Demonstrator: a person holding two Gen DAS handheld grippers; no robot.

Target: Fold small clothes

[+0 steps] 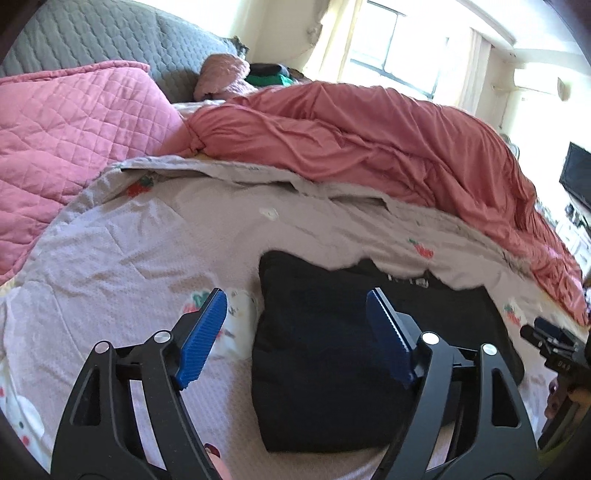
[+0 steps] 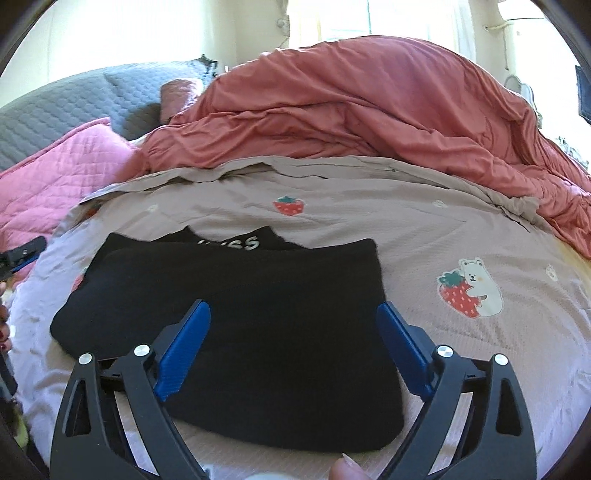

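Note:
A black garment (image 2: 240, 321) with pale lettering near its far edge lies folded flat on the beige strawberry-print bedspread (image 2: 369, 221). My right gripper (image 2: 293, 314) hovers over its near half, open, blue pads apart with nothing between them. In the left wrist view the same black garment (image 1: 314, 350) lies on the bedspread (image 1: 147, 240). My left gripper (image 1: 295, 306) stands open above its left edge, one pad over the bedspread, the other over the cloth. The right gripper's tip (image 1: 554, 339) shows at that view's right edge.
A rumpled salmon duvet (image 2: 351, 110) is heaped across the far side of the bed. A pink quilted pillow (image 1: 74, 147) and grey quilted headboard (image 1: 110, 33) lie to the left. A fingertip (image 2: 345, 469) shows at the bottom edge. A dark screen (image 1: 576, 177) stands at right.

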